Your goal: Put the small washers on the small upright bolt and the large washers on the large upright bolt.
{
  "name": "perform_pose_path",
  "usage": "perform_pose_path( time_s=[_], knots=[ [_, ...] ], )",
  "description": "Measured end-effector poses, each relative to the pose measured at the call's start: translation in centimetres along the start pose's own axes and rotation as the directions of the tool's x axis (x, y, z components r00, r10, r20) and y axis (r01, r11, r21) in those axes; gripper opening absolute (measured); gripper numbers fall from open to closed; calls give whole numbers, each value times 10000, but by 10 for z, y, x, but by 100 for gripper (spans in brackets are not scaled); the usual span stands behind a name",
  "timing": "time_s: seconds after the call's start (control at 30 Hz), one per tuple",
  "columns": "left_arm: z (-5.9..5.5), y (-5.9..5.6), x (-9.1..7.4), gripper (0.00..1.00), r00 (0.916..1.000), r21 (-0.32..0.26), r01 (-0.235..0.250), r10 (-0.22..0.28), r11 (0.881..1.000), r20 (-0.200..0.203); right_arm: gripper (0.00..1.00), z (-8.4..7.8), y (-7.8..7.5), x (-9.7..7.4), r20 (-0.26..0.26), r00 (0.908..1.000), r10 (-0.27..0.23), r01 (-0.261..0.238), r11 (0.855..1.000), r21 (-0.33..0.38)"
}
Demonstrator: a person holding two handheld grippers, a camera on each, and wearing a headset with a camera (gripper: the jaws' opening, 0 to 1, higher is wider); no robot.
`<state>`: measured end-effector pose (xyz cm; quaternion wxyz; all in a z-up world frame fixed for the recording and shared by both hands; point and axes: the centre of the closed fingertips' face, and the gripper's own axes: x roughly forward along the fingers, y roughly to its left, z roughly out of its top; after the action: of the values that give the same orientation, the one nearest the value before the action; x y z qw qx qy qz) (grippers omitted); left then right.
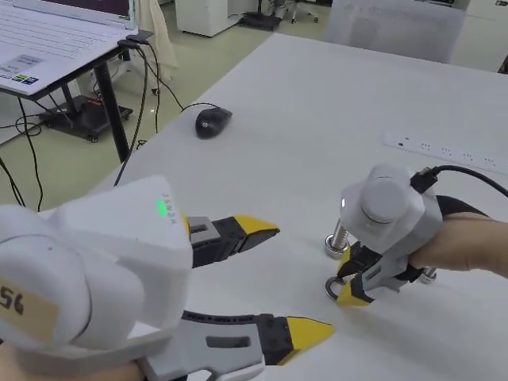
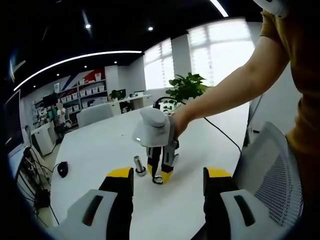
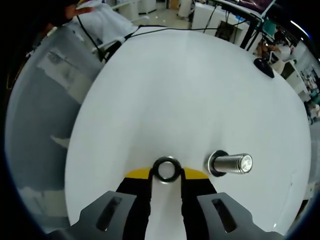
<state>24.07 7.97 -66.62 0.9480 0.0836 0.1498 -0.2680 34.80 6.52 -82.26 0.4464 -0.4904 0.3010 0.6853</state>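
beside bolt, right tool grips washer

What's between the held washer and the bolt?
Nothing: bare table separates washer and bolt, clearest in the right gripper view.

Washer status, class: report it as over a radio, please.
Left gripper open, holding nothing. Right gripper shut on washer, beside upright bolt, not yet on it. Nothing between them.
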Motion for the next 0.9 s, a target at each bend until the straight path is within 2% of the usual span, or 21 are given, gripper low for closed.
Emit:
perform_pose_path(
  time_s=[0.17, 0.27, 0.43, 0.73, 0.9],
  knots=[
    [-3, -2, 1, 55, 9999, -15, 89, -89, 10000, -104, 22, -1, 1, -11, -19, 10000, -91, 91, 10000, -25],
    [-1, -4, 2, 55, 9998, 21, 209, -209, 9998, -22, 22, 0, -3, -21, -7, 9996, -271, 271, 9996, -38],
    [2, -7, 5, 55, 9993, 112, 373, -373, 9992, 5, 22, 5, -15, -42, 166, 9968, -784, 785, 9969, -15],
    [4, -8, 7, 55, 9989, 216, 459, -460, 9987, 11, 22, 13, -26, -63, 192, 9931, -1155, 1157, 9932, -129],
    [3, -8, 7, 55, 9991, 215, 414, -415, 9989, 43, 22, 24, -39, -74, 258, 9889, -1465, 1470, 9889, -228]
  ],
)
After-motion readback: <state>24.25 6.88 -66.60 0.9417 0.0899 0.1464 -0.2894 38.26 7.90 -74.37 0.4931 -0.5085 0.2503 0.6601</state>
